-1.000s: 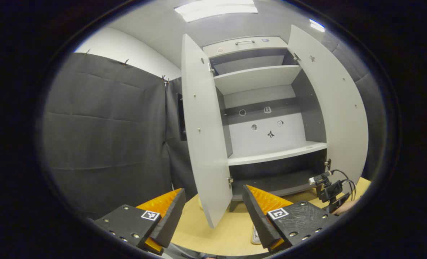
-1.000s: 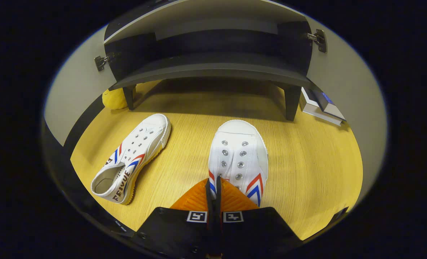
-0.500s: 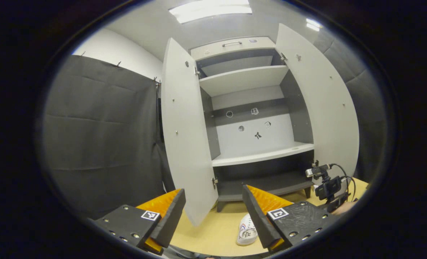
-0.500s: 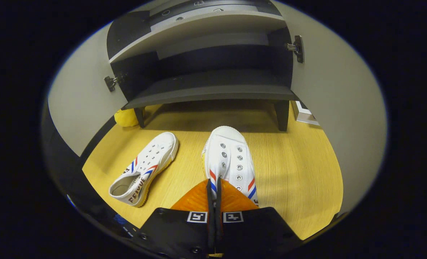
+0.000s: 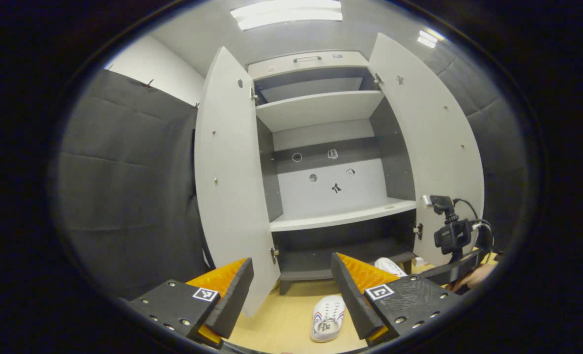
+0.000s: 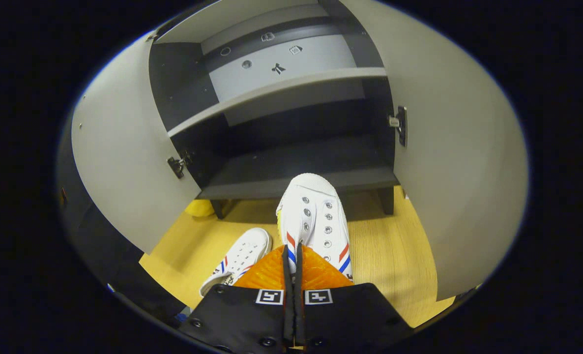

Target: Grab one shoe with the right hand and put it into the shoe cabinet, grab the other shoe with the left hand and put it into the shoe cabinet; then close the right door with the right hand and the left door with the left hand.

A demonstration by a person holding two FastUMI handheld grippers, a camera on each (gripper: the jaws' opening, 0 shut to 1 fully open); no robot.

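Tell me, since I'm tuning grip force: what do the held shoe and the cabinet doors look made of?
Held shoe: probably white canvas, matte and woven-looking, with metal eyelets and a rubbery toe cap. Cabinet doors: flat, smooth pale-grey panels, likely laminated board, with metal hinges; the core can't be seen. The right tongs pinch the shoe's rear edge.

Both views toward open cabinet (image 5: 321, 162)

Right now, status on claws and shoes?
Right claw shut on first shoe, toe at bottom shelf. Left claw open. Second shoe on floor. Both doors open.
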